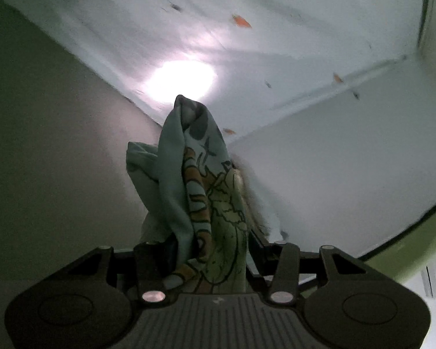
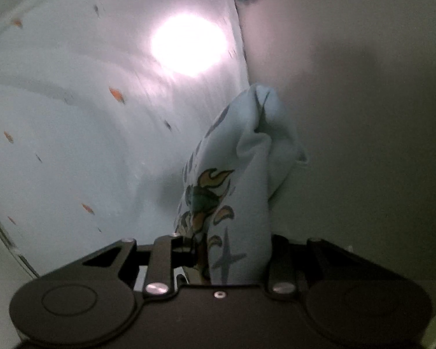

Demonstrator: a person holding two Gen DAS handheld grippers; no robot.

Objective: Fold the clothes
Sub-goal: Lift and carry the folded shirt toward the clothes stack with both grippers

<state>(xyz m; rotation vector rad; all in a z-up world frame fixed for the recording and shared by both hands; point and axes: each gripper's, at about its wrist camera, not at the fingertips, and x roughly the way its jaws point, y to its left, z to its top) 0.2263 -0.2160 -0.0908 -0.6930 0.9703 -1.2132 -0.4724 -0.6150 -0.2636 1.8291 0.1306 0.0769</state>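
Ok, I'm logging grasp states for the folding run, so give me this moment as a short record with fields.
left tongs: shut on a bunched corner of the printed garment
right tongs: shut on another bunch of the printed garment
garment: pale blue, orange and green print, spread flat beyond both grips
surface: plain, light
lighting: bright glare spot on the cloth

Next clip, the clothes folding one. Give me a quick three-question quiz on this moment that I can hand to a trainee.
1. True or false: the left gripper is empty.
2. What does the right gripper hold? A) a towel rack B) a bunched fold of pale printed cloth C) nothing
3. Fill in: a bright glare of ____ reflects off the spread garment ahead of both grippers.

Key: 1 false, it also pinches printed cloth. 2 B. 3 light.
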